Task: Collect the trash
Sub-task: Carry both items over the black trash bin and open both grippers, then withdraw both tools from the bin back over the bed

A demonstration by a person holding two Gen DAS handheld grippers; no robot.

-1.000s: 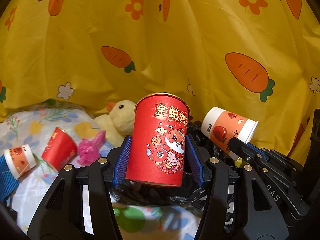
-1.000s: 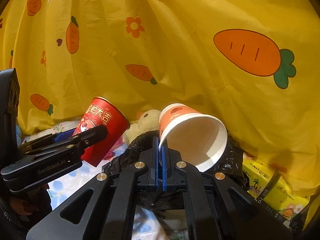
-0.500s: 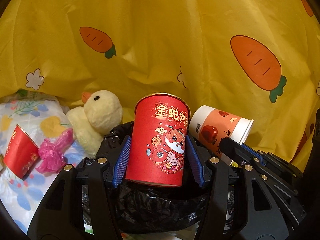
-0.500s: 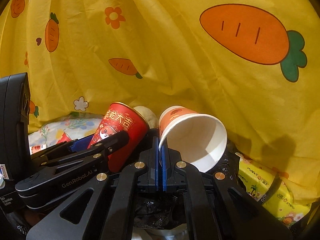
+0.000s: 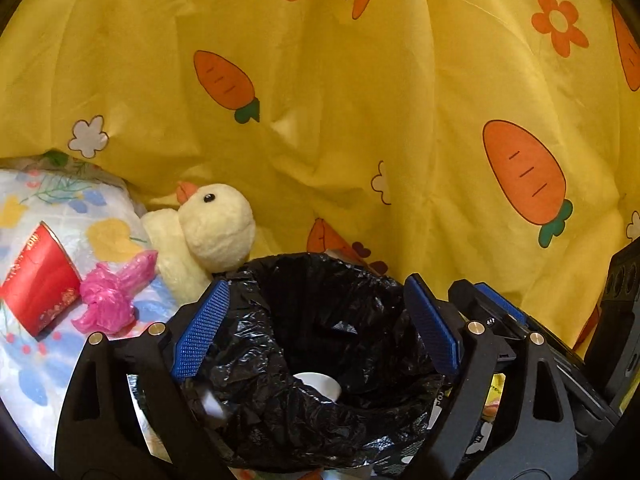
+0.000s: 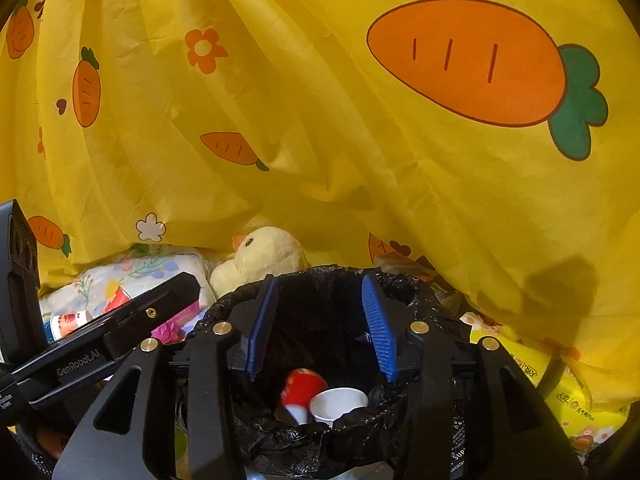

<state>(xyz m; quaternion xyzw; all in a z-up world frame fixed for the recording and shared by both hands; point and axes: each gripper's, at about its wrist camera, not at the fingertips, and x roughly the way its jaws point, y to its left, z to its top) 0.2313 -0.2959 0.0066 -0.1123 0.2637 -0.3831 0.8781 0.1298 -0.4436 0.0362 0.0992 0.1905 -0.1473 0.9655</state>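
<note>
A bin lined with a black bag (image 5: 352, 280) (image 6: 320, 274) sits just below both grippers. In the right wrist view a red paper cup (image 6: 302, 390) and a white cup (image 6: 338, 400) lie at its bottom; the left wrist view shows only the white cup (image 5: 318, 384). My left gripper (image 5: 316, 320) hangs over the bin mouth, its jaws opening wide with nothing between them. My right gripper (image 6: 320, 324) is beside it, jaws also opening and empty. Another red cup (image 5: 38, 276) and a pink crumpled wrapper (image 5: 108, 300) lie on the floral sheet to the left.
A yellow plush duck (image 5: 216, 228) (image 6: 264, 256) leans against the bin's far left side. A yellow carrot-print cloth (image 5: 360, 120) hangs close behind. A yellow tissue pack (image 6: 560, 392) lies right of the bin. A small orange-and-white cup (image 6: 70, 320) lies left.
Both grippers have let go: the red cup left my left gripper and the orange-and-white cup left my right, and cups now lie inside the bag. Both grippers shifted closer over the bin.
</note>
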